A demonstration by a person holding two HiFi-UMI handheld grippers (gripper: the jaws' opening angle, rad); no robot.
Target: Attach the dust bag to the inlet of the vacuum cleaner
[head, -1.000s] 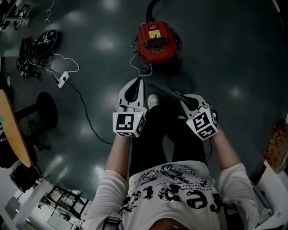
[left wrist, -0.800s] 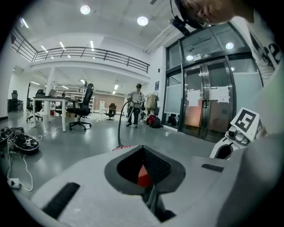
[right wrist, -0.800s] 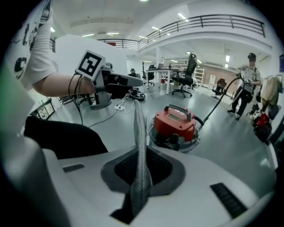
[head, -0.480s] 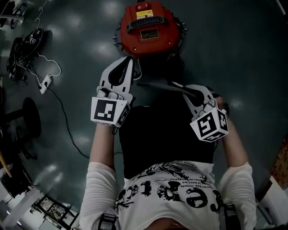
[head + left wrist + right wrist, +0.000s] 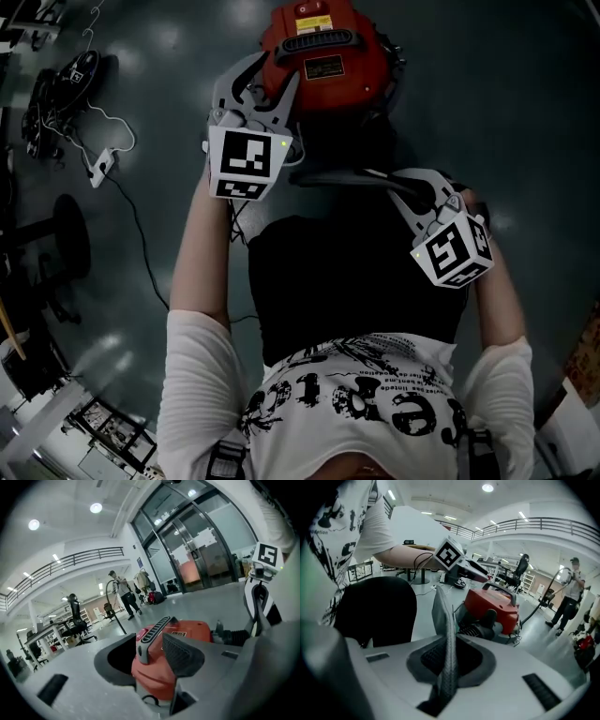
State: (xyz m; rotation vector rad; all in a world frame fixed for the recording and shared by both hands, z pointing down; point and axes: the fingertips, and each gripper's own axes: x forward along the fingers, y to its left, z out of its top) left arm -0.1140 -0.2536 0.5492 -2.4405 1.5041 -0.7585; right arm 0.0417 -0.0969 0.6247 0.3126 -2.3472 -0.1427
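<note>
**A:** From overhead, the round red vacuum cleaner with the grey carry handle (image 5: 328,47) sits on the dark glossy floor (image 5: 506,112), right in front of the person.

**B:** And the left gripper (image 5: 262,86) is up against its near edge, jaws spread either side of the rim. A white power strip (image 5: 103,167) lies on the floor well off to the left.

**A:** The right gripper (image 5: 398,183) is lower in the picture, holding the thin grey fabric dust bag (image 5: 328,175). It shows as a dark strip stretching sideways from the gripper, near the vacuum.

**B:** Now the left gripper view: the jaws are opening, and the pads press on nothing. The vacuum's handle shows through the gap. A standing person holding a long hose (image 5: 123,590) is far back in the hall.

**A:** Right gripper view: the jaws are clamped tight on the dust bag, its edge standing upright between the pads. The vacuum sits beyond it, apart from the bag.

**B:** I cannot pick out the inlet from here.
</note>
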